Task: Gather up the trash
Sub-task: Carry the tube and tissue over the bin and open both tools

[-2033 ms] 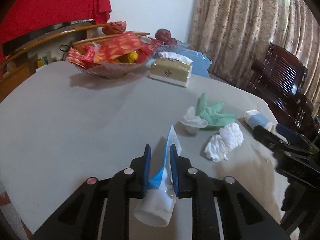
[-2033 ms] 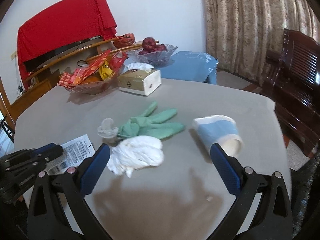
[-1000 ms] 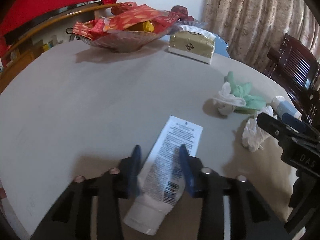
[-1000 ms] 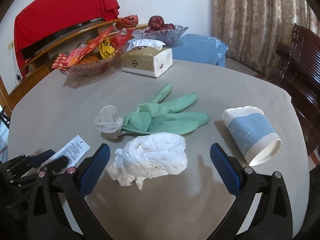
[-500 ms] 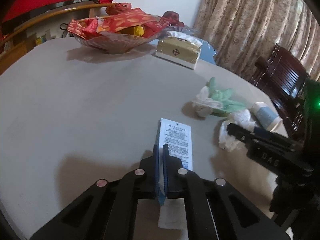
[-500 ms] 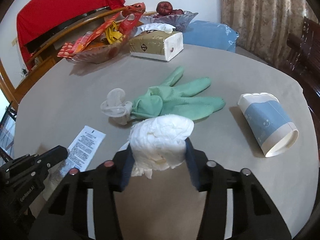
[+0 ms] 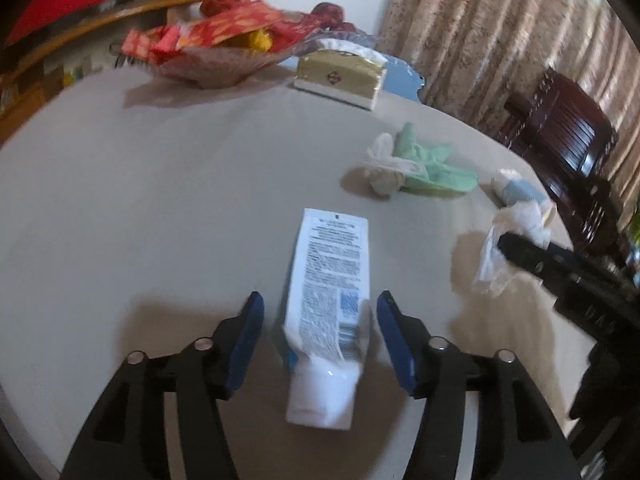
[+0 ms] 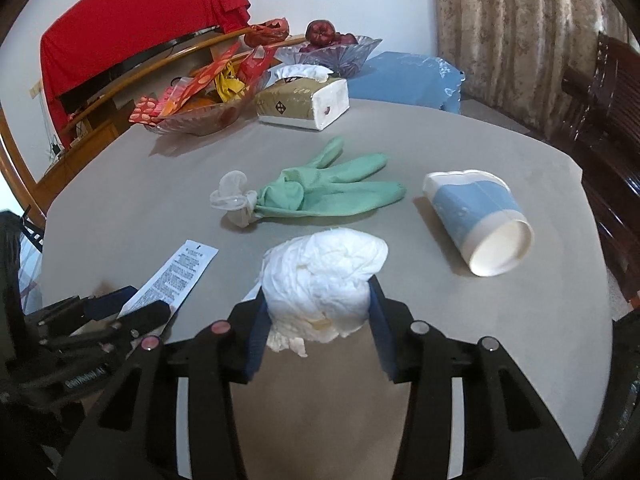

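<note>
The left gripper (image 7: 318,336) is spread wide, and the white tube (image 7: 330,312) lies flat on the worktop (image 7: 160,200) between its blue fingers, touching neither, cap end toward the camera and printed flat end pointing away. The right gripper (image 8: 316,328) is clenched on the crumpled white tissue (image 8: 322,276), which bulges up and forward from between the fingers; from the left wrist view the tissue (image 7: 516,228) hangs at the tip of that gripper off to the right. Just beyond the tissue, the green glove (image 8: 328,190) lies flat with a clear plastic scrap (image 8: 234,198) bunched at its cuff end on the left. To the right of the glove, apart from it, a blue and white paper cup (image 8: 478,216) lies on its side, mouth toward the camera. Farther back stands a tissue box (image 8: 302,102), and left of it a glass bowl (image 8: 196,118) of red and yellow snack packets.
</note>
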{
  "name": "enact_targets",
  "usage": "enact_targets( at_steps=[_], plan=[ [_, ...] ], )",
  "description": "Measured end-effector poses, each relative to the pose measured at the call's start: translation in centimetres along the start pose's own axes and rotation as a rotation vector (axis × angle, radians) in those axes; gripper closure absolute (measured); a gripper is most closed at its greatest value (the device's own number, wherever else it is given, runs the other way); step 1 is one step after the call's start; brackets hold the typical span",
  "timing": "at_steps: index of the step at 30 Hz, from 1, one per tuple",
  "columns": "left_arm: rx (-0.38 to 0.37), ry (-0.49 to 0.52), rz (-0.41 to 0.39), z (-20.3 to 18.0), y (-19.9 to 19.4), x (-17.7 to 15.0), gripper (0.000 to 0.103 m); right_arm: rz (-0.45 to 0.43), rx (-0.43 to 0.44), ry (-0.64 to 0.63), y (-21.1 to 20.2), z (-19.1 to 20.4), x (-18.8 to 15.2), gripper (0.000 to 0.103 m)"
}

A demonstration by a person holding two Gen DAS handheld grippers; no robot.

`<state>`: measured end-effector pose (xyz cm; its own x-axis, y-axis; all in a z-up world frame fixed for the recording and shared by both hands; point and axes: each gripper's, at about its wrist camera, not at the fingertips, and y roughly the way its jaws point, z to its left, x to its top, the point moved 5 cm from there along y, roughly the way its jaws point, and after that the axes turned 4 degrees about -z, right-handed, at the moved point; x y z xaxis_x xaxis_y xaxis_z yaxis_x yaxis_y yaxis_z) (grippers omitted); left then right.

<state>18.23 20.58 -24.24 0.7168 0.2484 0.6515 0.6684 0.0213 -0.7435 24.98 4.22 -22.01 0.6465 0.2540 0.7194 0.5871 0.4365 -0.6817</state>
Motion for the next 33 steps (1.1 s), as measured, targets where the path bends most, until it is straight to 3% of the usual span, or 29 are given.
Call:
enact_targets(
  at_steps=[2,4,10,20,33],
  plan=[
    [0.039,0.045,-0.005,-0.5,0.1,-0.4,0.046,-0.001,0.002,-0.004,-0.4,0.0,-0.3,0.06],
    [0.071,0.064,-0.021,-0.6,0.0,-0.6,0.06,-0.002,0.005,-0.007,-0.7,0.1,-0.6,0.06],
    [0.049,0.034,-0.04,-0.7,-0.8,-0.5,0.06,-0.015,0.022,-0.008,-1.7,0.6,-0.9,0.06],
    [0.006,0.071,-0.121,-3.6,-4.7,1.5,0.06,-0.102,0.022,0.023,-6.0,-0.7,1.0,0.06],
    [-0.085,0.152,-0.195,-10.8,-9.0,3.8,0.06,-0.218,-0.055,0.057,-14.8,-5.3,2.0,0.059]
  ],
)
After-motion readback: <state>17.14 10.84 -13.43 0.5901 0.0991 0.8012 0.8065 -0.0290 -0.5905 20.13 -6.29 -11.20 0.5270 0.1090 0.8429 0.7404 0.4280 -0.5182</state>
